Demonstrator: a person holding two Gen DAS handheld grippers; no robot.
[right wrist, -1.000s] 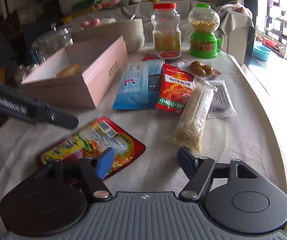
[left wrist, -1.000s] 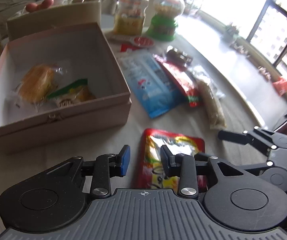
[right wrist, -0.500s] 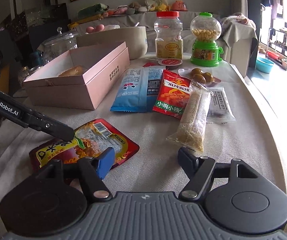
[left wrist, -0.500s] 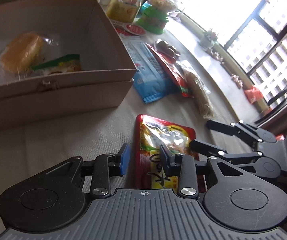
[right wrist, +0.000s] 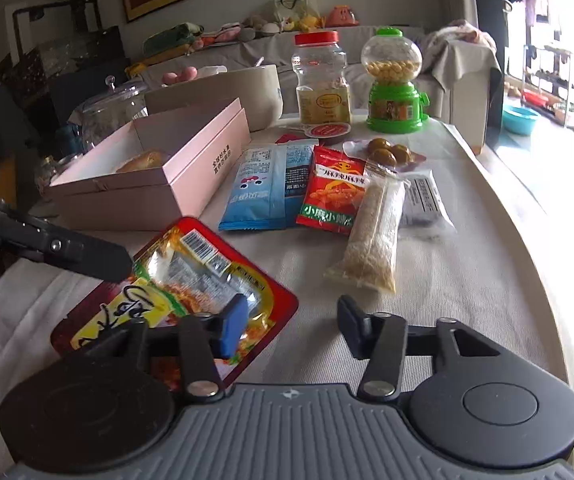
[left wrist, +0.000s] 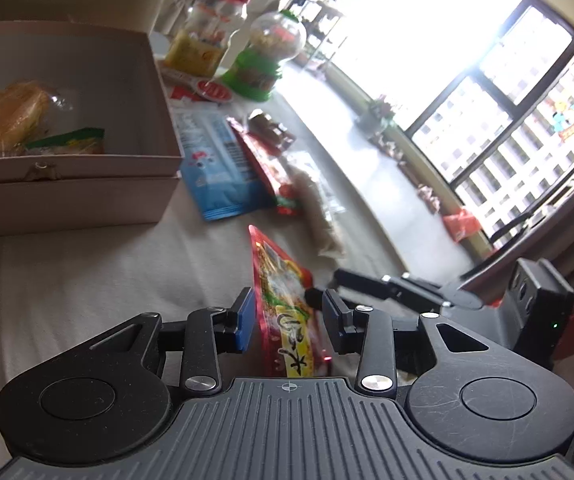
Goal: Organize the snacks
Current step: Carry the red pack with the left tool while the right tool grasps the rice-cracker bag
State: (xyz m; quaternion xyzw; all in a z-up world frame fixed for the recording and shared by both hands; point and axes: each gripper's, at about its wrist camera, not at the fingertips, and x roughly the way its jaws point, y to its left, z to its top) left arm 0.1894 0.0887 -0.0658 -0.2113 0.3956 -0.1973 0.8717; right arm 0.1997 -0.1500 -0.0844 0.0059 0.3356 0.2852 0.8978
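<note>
A red and yellow snack packet [left wrist: 283,300] stands tilted on edge between the fingers of my left gripper [left wrist: 289,322], whose jaws are open around it with gaps on both sides. The same packet [right wrist: 183,280] shows in the right wrist view, its near side lifted. My right gripper [right wrist: 291,328] is open, its blue finger pad [right wrist: 233,330] under the packet's edge. The open pink box [left wrist: 67,152] holds a bread roll [left wrist: 11,114] and a green packet [left wrist: 67,144].
A blue packet [right wrist: 267,188], a red packet [right wrist: 333,192], a long sesame bar [right wrist: 373,240] and a grey packet [right wrist: 423,200] lie on the cloth-covered table [right wrist: 447,280]. A jar [right wrist: 321,80] and a green candy dispenser [right wrist: 393,84] stand behind.
The red and yellow packet has gone from lying flat to tilted up on edge between my left gripper's fingers. My right gripper's finger has slid under its side.
</note>
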